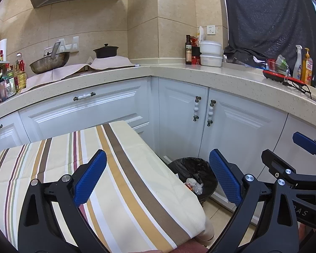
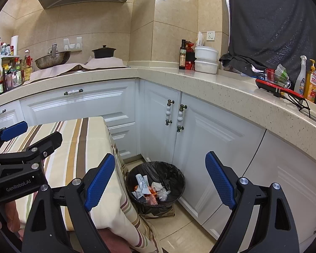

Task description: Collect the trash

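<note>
A: Which step is in hand?

B: My read is that the task is close to its end. Both sets of jaws stand wide and hold nothing. The left gripper (image 1: 158,179) hangs over the striped desk (image 1: 52,158), and the cloth under and ahead of its jaws is bare.

A: And the trash?

B: It lies in the bin (image 2: 155,181), which stands on the floor below and just ahead of the right gripper (image 2: 160,181), framed between its jaws. Inside the black liner are crumpled wrappers, a white tube and some orange packets (image 2: 151,191). From the left gripper the bin (image 1: 192,175) is ahead and to the right of the gap, half hidden by the desk's edge.

A: What does the next move call for?

B: A look round for leftovers, I'd say. Nothing loose shows on the striped cloth or on the floor tiles. If something turns up, one gripper needs to reach it, close on it and carry it over the bin.
</note>
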`<action>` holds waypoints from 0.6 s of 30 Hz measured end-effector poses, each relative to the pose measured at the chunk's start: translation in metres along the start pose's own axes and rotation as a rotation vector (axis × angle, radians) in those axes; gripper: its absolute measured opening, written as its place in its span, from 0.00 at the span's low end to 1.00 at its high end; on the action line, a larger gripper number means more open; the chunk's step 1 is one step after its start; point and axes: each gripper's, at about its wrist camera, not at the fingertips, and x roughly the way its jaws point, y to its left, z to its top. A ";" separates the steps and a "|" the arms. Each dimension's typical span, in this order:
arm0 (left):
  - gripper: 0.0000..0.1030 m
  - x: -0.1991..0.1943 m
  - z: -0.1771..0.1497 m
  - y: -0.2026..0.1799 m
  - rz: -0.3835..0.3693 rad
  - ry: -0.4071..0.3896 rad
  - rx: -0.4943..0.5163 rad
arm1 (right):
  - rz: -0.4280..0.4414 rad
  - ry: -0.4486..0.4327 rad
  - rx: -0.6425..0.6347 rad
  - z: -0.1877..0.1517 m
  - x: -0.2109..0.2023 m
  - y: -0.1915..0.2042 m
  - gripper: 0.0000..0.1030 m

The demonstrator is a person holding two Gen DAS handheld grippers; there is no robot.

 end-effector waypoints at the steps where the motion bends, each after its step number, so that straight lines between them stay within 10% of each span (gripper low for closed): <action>1: 0.94 0.000 -0.001 -0.001 -0.005 0.002 0.002 | -0.001 0.000 0.000 -0.002 -0.001 0.000 0.82; 18: 0.95 0.001 0.000 -0.001 -0.035 0.026 -0.015 | -0.011 -0.004 0.005 -0.004 -0.005 -0.002 0.82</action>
